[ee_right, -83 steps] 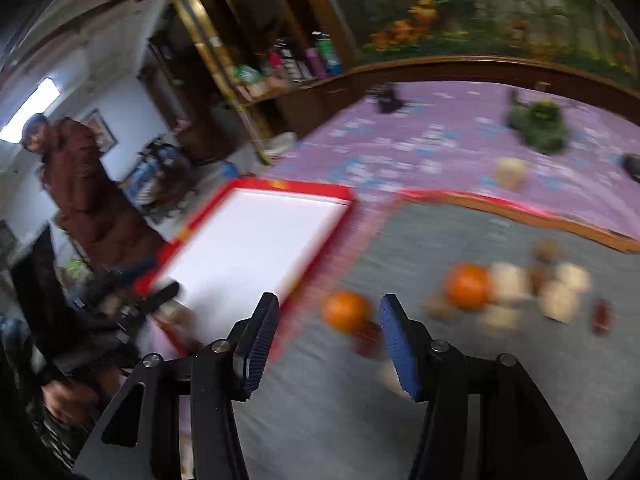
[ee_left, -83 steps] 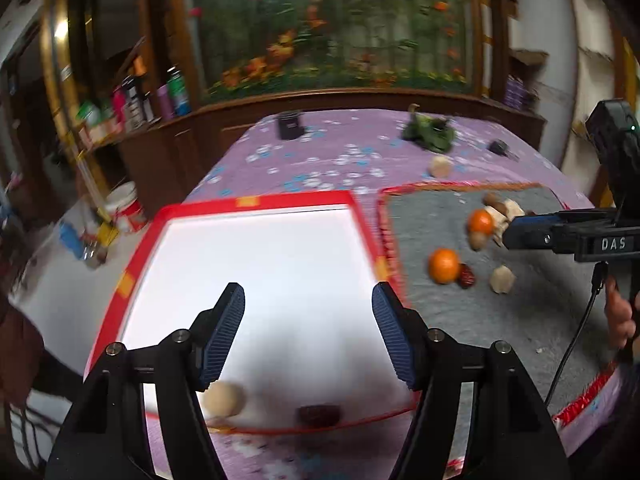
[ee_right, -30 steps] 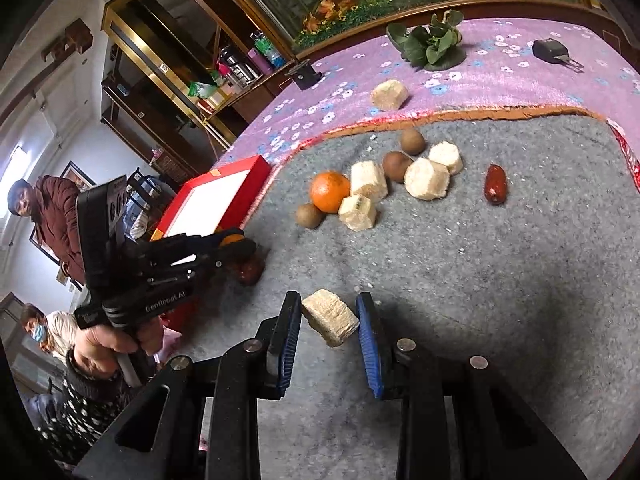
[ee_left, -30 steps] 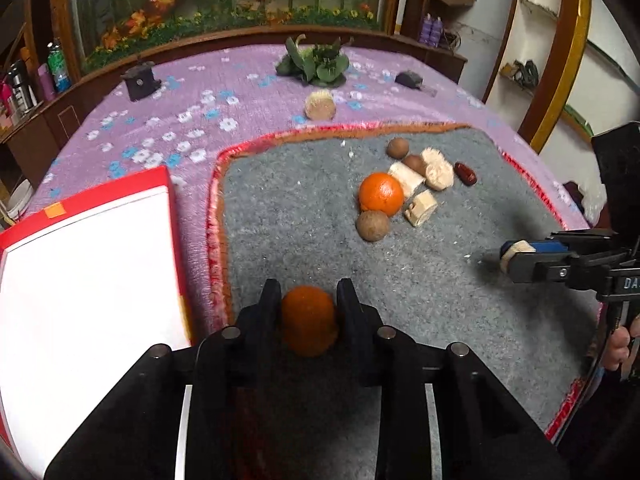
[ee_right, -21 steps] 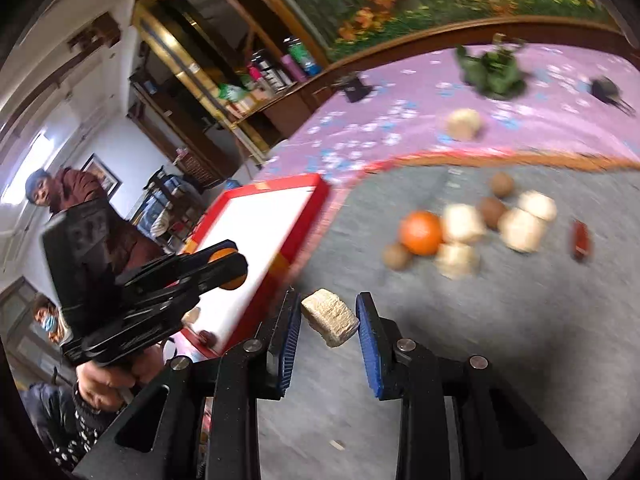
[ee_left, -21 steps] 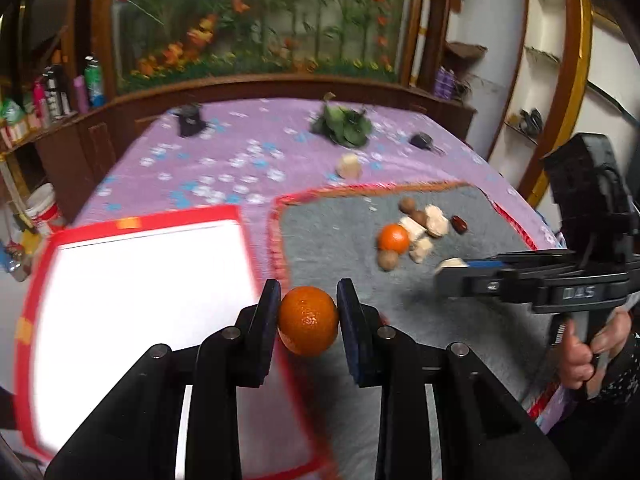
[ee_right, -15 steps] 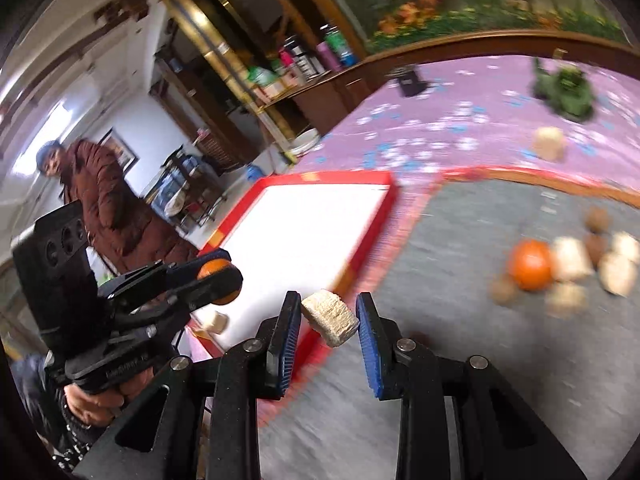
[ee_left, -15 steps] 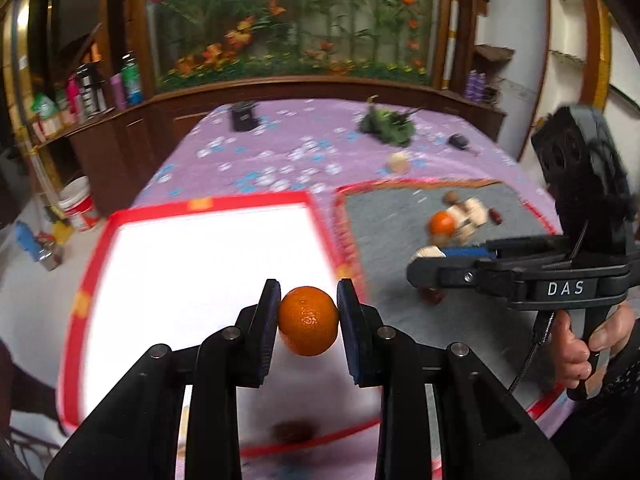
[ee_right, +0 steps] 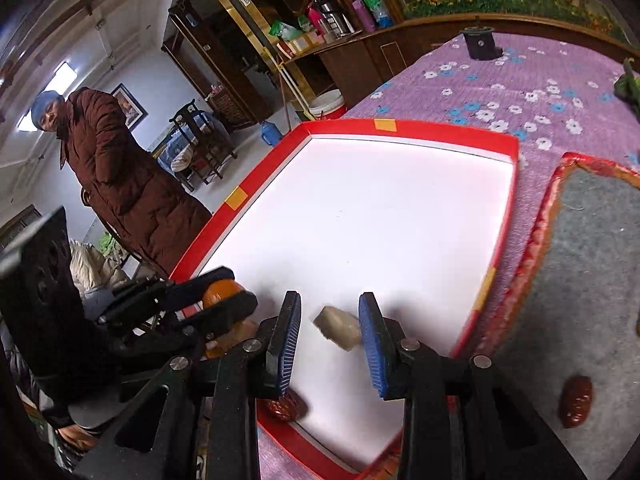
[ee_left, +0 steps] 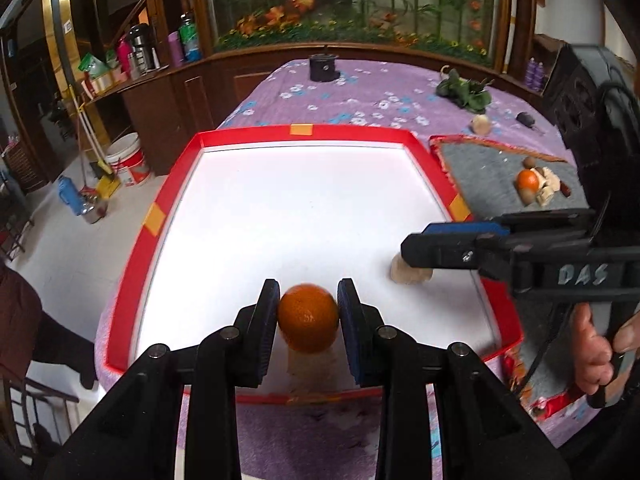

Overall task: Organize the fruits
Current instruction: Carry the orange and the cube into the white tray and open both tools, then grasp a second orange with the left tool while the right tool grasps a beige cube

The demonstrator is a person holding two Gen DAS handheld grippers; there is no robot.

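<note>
Over the tray [ee_left: 168, 200], both grippers have come from the mat [ee_left: 492, 176]; left gripper [ee_left: 308, 320] clamps the orange [ee_left: 308, 318]. Right gripper [ee_right: 330, 330] is opening, pads clear of the chunk [ee_right: 340, 328]; its body reads "DAS".

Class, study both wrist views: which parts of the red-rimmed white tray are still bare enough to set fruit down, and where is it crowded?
Bare: the white tray's middle and far half, up to the far red rim. Crowded: the near edge, holding the left gripper with its orange, the pale chunk beneath the opening right gripper, and a dark red fruit.

Both wrist cameras look steeply down, close over the shared red-rimmed tray [ee_left: 168, 196].
</note>
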